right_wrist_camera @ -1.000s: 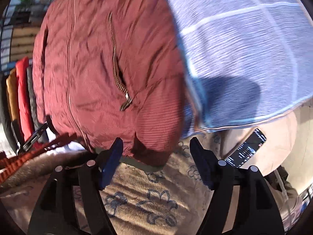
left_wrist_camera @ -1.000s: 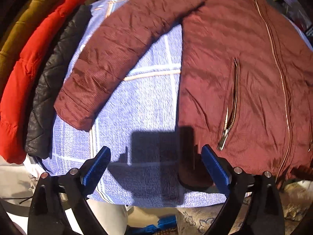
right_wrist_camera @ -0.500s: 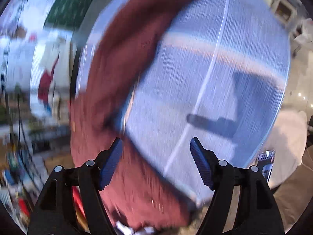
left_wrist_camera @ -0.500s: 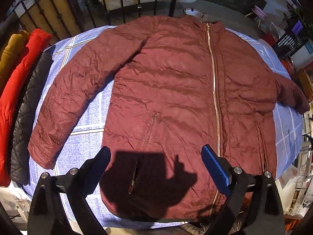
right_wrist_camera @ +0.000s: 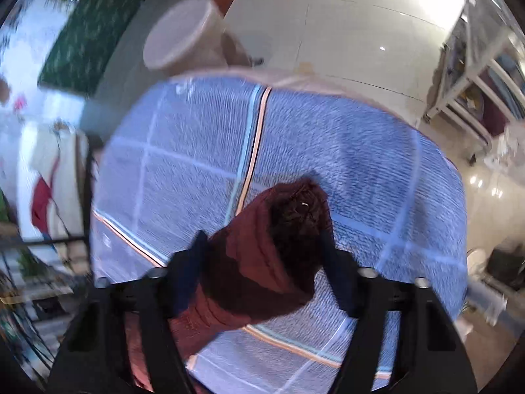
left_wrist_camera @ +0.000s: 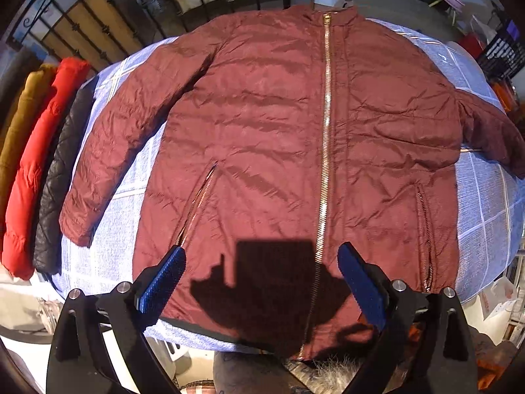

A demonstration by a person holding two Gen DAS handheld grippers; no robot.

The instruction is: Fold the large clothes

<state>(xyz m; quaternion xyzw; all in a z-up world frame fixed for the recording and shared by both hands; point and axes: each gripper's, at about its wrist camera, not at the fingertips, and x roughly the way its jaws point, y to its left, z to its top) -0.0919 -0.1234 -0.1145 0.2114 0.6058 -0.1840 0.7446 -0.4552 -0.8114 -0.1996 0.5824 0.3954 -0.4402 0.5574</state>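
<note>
Right claw point(right_wrist_camera: 262, 259) closing round maroon jacket point(left_wrist_camera: 295, 151) cuff point(right_wrist_camera: 288, 226) (left claw point(left_wrist_camera: 261, 274) agape).

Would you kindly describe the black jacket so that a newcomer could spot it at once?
Start at the blue checked cloth where the maroon jacket lies spread. Along the cloth's left edge lie three rolled jackets side by side. The black jacket is the one nearest the maroon sleeve, quilted, with red beside it and mustard outermost.

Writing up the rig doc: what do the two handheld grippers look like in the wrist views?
Both match. The left gripper has two black angular arms with silver round bolt heads and blue knurled finger pads. The right gripper has the same black arms and bolts; its pads look dark blue in shadow. No cables, markings, hands or sleeves are visible.
</note>
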